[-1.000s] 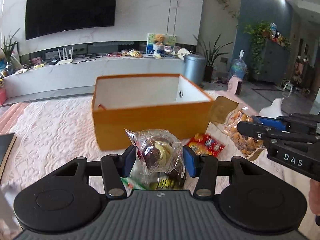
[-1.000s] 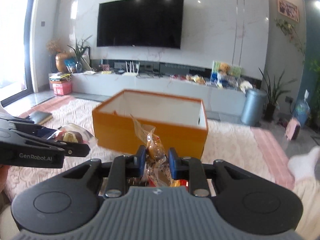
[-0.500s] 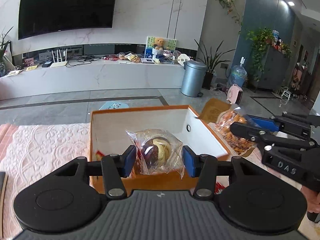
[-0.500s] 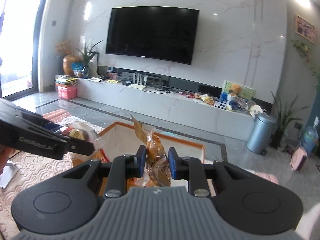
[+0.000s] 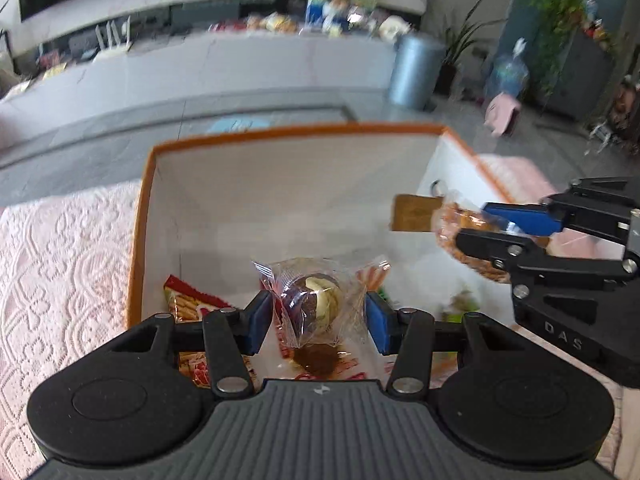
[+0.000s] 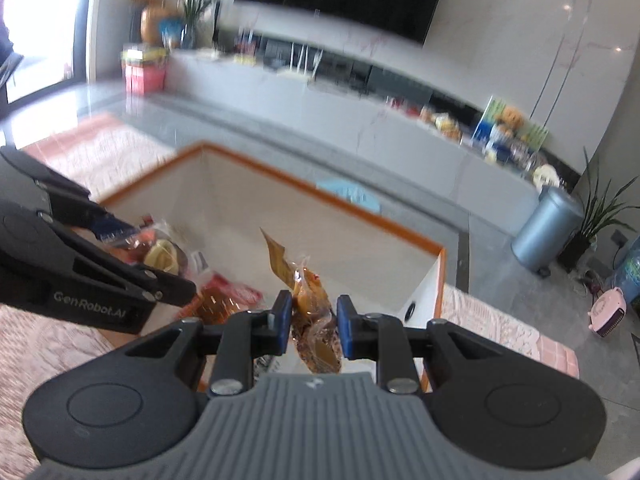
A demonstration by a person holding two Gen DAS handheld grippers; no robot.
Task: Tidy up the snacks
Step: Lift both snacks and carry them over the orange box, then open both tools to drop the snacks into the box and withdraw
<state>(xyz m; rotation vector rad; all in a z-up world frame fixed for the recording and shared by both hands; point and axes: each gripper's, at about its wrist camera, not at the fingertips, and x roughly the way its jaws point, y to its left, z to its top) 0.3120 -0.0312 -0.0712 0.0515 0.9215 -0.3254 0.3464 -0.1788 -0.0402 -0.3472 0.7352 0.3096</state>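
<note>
the open orange cardboard box with white inner walls [image 5: 288, 184] stands on a pale pink embossed bed cover [image 5: 68, 240], and both snacks hang above its opening. over the near part of the box, the left tool [image 5: 319, 318] pinches a clear plastic packet holding a round brown-and-cream pastry [image 5: 316, 300] between its blue pads, one pad pressed on each side of the wrapper. over the right side of the box, the right tool [image 6: 311, 322] grips a clear bag of golden-brown fried snacks with a tan paper tag [image 6: 310, 304]; its blue pads sit close together on the crinkled bag, which sticks up and hangs down between them. in the left wrist view the right tool comes in from the right of the box, the bag and its tag reaching over the box's right wall near a round hole in that wall. inside the box, on its floor, lies a red printed snack packet [image 5: 188, 300] against the left wall, with some blurred green and orange wrappers nearer the right wall. beyond the box, across a grey floor, stands a long white tv counter [image 6: 360, 120] and, to the right of the box, a round grey bin [image 6: 548, 232].
</note>
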